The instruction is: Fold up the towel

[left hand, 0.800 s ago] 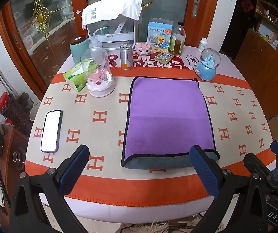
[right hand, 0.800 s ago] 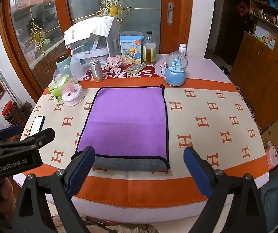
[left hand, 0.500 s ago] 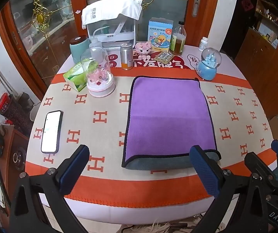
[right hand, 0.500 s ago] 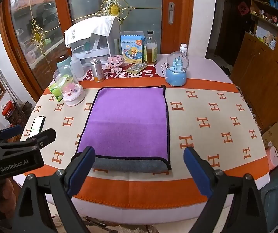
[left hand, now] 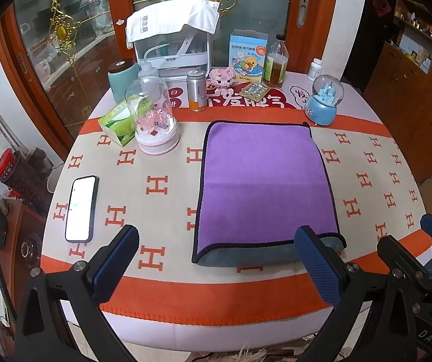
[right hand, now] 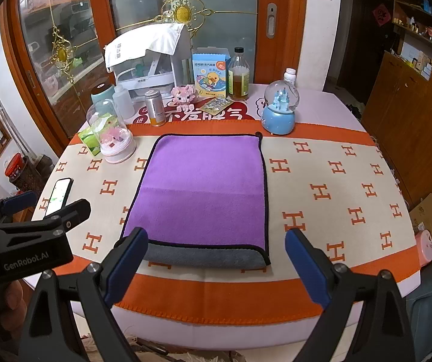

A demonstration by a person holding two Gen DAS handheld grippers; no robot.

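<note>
Fingers (left hand: pixel 318 268) spread, towel (left hand: pixel 261 187) near edge beyond

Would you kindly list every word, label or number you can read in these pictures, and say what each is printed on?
"GenRobot.AI": black body of the left tongs.
"DAS": black body of the right tongs.
"B.DUCK": blue cardboard box with a yellow duck; its other print is too small.
"H", repeated: cream and orange tablecloth.
Large white Chinese characters on the red mat: partly hidden.
White cover's label: blurred.
</note>
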